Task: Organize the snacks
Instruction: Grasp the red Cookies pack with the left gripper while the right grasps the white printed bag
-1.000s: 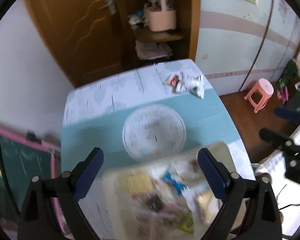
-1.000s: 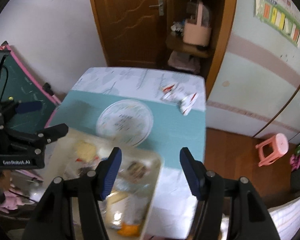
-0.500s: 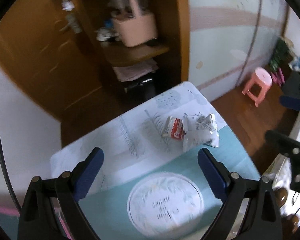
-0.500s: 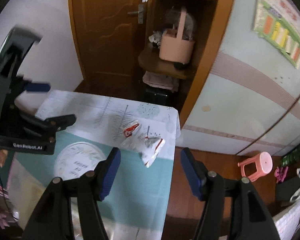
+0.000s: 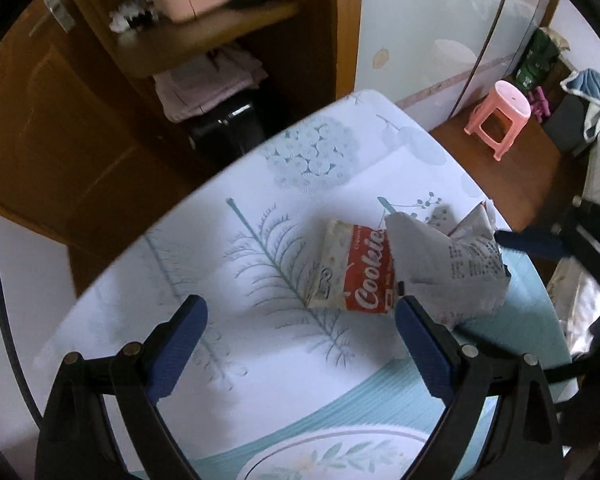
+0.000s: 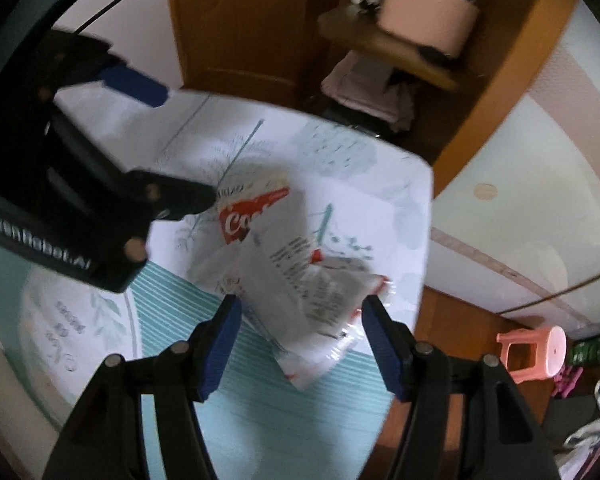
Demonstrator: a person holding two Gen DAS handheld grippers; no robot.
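"Cookies" on red snack packet (image 5: 366,270), "GenRobot.AI" on left claw (image 6: 180,148)

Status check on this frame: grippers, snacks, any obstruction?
Left gripper open, empty. Right gripper open over silver snack bag. Red Cookies packet beside it on tablecloth. Nothing blocking.

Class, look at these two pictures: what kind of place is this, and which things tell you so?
Most likely a room in a home: a table with a leaf-print cloth, a wooden shelf holding a pink basket and folded cloths, and a pink plastic stool on a wooden floor.
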